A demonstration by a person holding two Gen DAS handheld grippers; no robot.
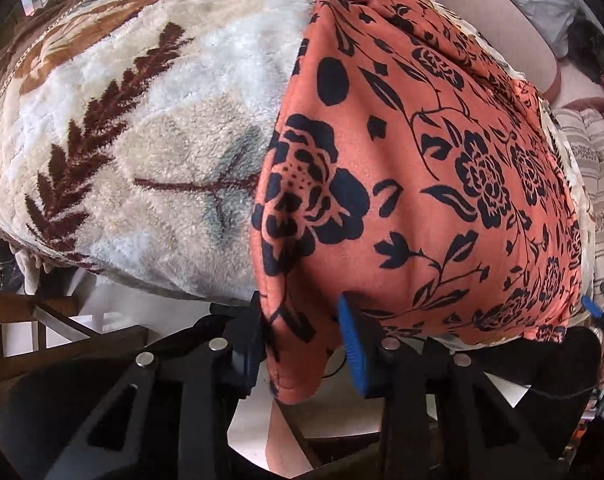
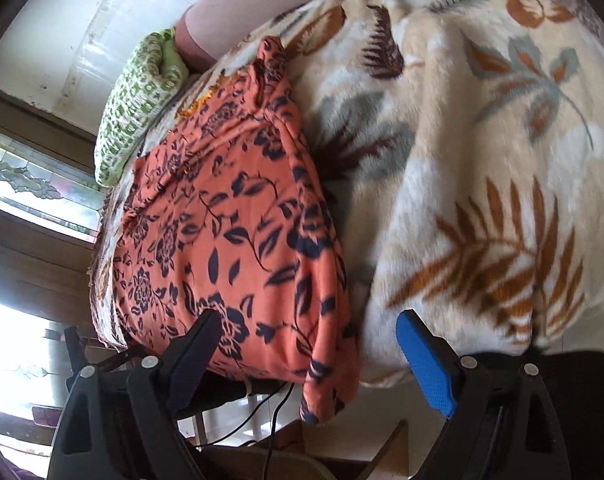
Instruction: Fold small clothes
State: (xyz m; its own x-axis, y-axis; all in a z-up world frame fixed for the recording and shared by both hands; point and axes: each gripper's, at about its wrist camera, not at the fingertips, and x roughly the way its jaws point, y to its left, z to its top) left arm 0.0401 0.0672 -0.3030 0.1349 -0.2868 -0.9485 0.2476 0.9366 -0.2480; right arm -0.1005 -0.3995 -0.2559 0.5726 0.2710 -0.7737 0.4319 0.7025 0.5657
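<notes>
An orange garment with a dark floral print [image 1: 422,160] lies spread on a fleecy leaf-patterned blanket [image 1: 142,120] at the bed's near edge. One corner of it hangs over the edge. My left gripper [image 1: 300,312] is shut on that corner, with cloth filling the gap between the black finger and the blue pad. In the right wrist view the same garment [image 2: 230,220] lies left of centre on the blanket [image 2: 482,160]. My right gripper [image 2: 310,332] stands open and wide around the other hanging corner, its dark finger over the cloth and its blue pad [image 2: 422,344] beside the blanket.
A green patterned pillow [image 2: 138,108] lies beyond the garment, near a wall and a window [image 2: 34,184]. A striped cushion [image 1: 598,184] sits at the right. Wooden furniture [image 1: 62,312] and cables [image 2: 278,408] lie below the bed's edge.
</notes>
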